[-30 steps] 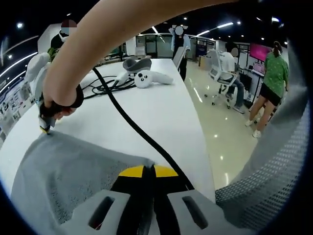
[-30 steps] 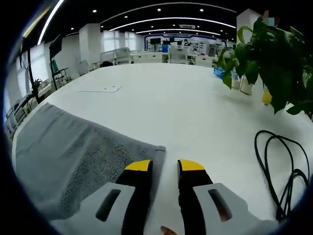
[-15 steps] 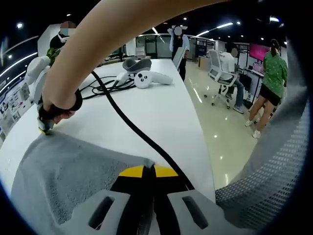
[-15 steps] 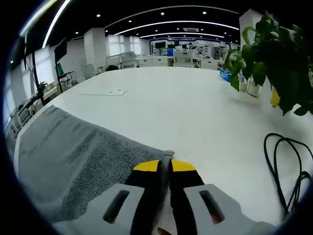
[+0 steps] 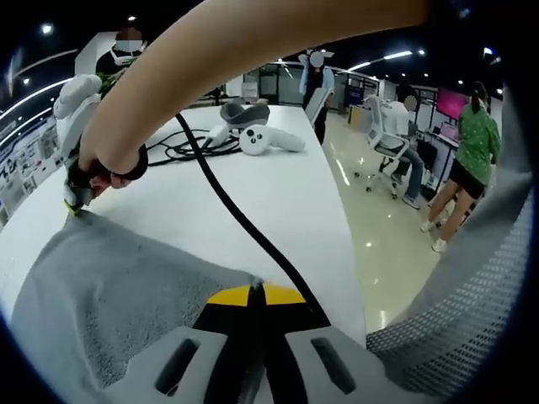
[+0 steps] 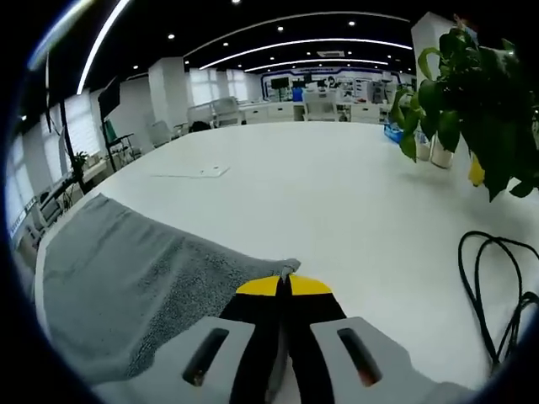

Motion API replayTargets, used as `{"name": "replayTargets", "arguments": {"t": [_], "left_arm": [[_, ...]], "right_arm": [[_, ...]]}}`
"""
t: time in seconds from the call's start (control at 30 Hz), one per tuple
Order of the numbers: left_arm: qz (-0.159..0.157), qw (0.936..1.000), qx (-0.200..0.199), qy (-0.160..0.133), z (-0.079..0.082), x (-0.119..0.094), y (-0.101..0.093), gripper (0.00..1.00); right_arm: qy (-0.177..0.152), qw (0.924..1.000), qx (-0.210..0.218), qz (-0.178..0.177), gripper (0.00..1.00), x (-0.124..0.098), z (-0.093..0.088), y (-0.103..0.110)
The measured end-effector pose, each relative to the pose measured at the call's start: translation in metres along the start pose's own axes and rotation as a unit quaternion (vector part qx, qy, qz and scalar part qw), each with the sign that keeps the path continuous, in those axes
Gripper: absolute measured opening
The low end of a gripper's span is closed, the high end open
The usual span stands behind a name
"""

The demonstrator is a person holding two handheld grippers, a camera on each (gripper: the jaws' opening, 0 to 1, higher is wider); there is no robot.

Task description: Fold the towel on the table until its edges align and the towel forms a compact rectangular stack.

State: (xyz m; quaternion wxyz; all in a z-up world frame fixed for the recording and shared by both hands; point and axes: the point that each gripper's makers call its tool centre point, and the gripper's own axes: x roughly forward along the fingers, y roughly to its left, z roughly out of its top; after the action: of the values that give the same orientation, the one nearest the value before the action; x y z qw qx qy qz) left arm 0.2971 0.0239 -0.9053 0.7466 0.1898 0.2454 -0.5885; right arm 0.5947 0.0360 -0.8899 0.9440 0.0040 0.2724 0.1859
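Both pairs of jaws are pinched tight on corners of the one grey towel (image 6: 126,278) — the right gripper (image 6: 283,284) on one corner, the left gripper (image 5: 256,294) on another. The towel lies on the white table (image 6: 320,185), stretching leftward. Farther off, a black cable (image 5: 227,210) and two white controllers (image 5: 257,139).

The towel (image 5: 118,295) lies on the table (image 5: 278,194), its near corner between the left gripper (image 5: 255,295) fingers and its far corner at the right gripper (image 5: 74,198), left of it. A cable (image 5: 244,227) runs over the table from the left gripper back to a coil beside a headset (image 5: 240,111) and controller (image 5: 265,139) at the far end. In the right gripper view, the towel (image 6: 135,278) spreads left of the right gripper (image 6: 285,286), which pinches its corner. A plant (image 6: 472,93) stands to the far right, a cable coil (image 6: 497,286) on the right, a sheet (image 6: 194,172) lies far behind the towel.
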Motion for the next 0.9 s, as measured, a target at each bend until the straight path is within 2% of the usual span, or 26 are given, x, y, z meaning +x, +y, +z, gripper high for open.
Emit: {"name": "replayTargets", "arguments": {"t": [0.13, 0.47, 0.57, 0.77, 0.9], "left_arm": [[0.003, 0.9998, -0.017, -0.007, 0.003, -0.005, 0.001, 0.02], [0.011, 0.9995, 0.002, -0.030, 0.019, -0.024, 0.011, 0.02], [0.010, 0.9990, -0.013, -0.042, 0.025, -0.032, 0.013, 0.02], [0.020, 0.9981, -0.028, -0.052, 0.023, -0.044, 0.016, 0.02], [0.025, 0.9961, -0.046, -0.072, 0.026, -0.061, 0.016, 0.02]], "right_arm": [[-0.012, 0.9997, 0.016, 0.011, 0.00, -0.003, 0.005, 0.005], [-0.041, 0.9985, 0.029, 0.022, 0.00, -0.015, 0.026, 0.013], [-0.048, 0.9979, 0.033, 0.027, 0.00, -0.019, 0.031, 0.018], [-0.060, 0.9960, 0.047, 0.047, 0.00, -0.027, 0.041, 0.029], [-0.061, 0.9955, 0.042, 0.058, 0.00, -0.029, 0.046, 0.036]]}}
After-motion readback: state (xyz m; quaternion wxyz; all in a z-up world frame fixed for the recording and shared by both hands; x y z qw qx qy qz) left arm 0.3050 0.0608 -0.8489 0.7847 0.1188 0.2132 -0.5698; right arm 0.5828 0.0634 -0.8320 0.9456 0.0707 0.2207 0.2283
